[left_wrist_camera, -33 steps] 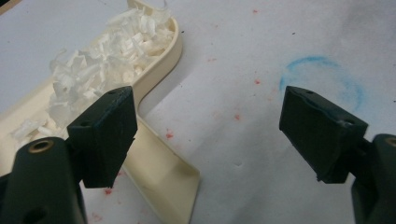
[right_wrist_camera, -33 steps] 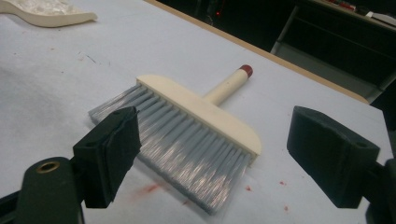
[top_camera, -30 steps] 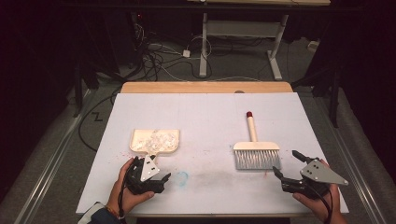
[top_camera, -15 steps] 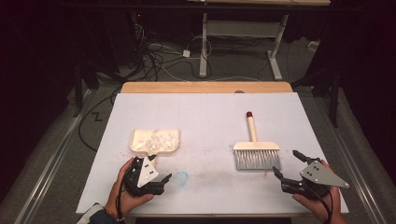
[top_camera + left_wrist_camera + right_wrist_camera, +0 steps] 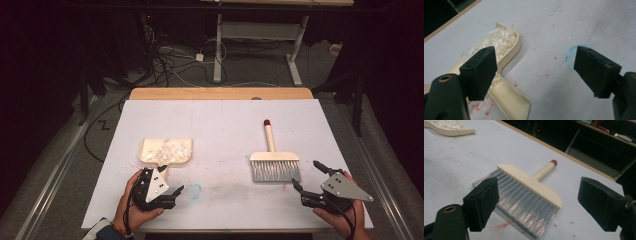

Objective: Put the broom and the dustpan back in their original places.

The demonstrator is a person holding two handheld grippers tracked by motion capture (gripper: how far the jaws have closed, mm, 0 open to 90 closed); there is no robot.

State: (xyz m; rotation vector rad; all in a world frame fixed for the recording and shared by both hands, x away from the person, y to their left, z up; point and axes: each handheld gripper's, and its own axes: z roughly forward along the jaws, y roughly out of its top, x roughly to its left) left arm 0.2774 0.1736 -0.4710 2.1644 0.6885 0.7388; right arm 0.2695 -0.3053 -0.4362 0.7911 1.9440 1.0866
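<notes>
So a white-covered surface point(image 5: 220, 125) is seen from the high view, with two things laid out on it. A cream plastic dustpan filled with white shredded scraps point(image 5: 166, 150) is placed left of centre, and a cream-backed hand brush with grey bristles and a red-tipped handle point(image 5: 274, 161) is laid right of centre, handle pointed away from the person.

The left hand-held gripper point(image 5: 169, 179) is held just in front of the dustpan, jaws spread wide with nothing gripped. In the left gripper view the dustpan point(image 5: 499, 47) is found behind the left jaw, off to the side rather than between the jaws, and a faint blue smudge point(image 5: 570, 56) is seen by the right jaw.

The right hand-held gripper point(image 5: 306, 176) is held just right of the bristles, also wide open and empty. In the right gripper view the brush point(image 5: 529, 192) is seen just ahead of the jaws, not touched.
</notes>
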